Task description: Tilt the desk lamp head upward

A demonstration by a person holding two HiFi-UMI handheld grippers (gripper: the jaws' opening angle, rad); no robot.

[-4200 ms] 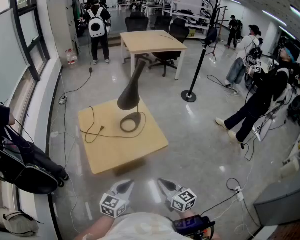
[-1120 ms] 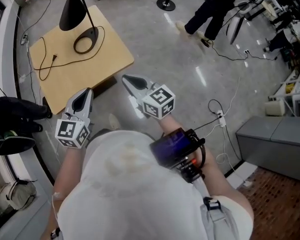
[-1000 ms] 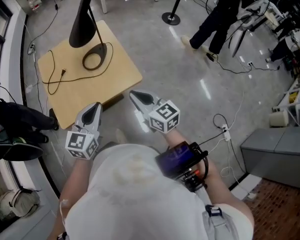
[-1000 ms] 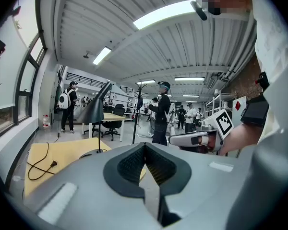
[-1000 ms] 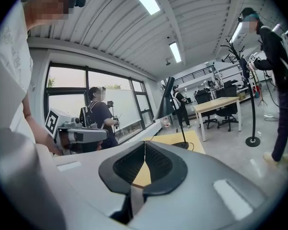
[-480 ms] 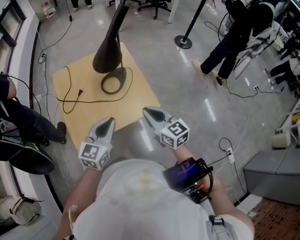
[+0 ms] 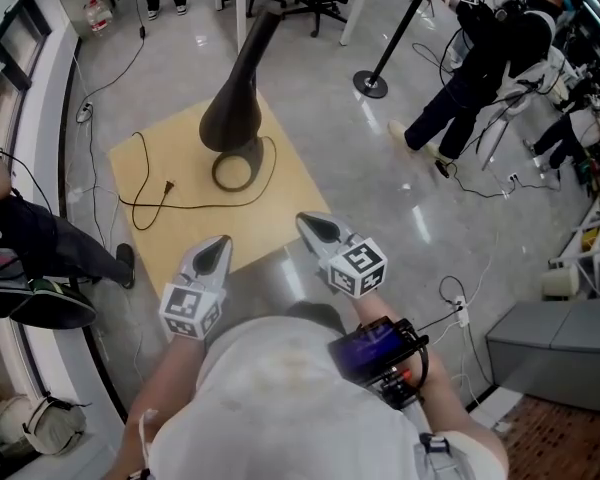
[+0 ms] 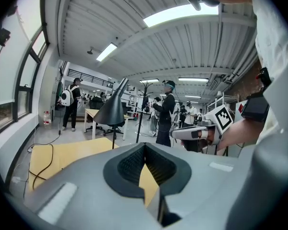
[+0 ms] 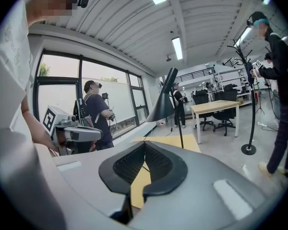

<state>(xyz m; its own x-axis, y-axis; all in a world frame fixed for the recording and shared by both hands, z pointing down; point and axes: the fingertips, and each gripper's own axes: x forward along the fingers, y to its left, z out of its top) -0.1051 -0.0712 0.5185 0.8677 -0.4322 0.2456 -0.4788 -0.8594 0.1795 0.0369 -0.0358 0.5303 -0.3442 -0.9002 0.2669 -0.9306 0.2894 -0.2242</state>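
While the left gripper [image 7: 218, 245] and right gripper [image 7: 311, 223] are both closed on nothing, just short of the low table [image 7: 150, 168], the lamp [image 7: 238, 98] stands farther along it. Its cone head [image 7: 228, 126] looks light, stiff and slippery; I would grip the rim.

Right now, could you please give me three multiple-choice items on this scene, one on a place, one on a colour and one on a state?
1. Where does the desk lamp stand? A. on a shelf B. on the low wooden table C. in a drawer
2. What colour is its shade? A. black B. white C. red
3. How are the tongs of the left gripper and right gripper? A. both open B. left shut on the lamp C. both shut, empty
Answers: 1 B, its ring base rests on the tabletop; 2 A, it is black in every view; 3 C, each gripper view shows them together with nothing between.
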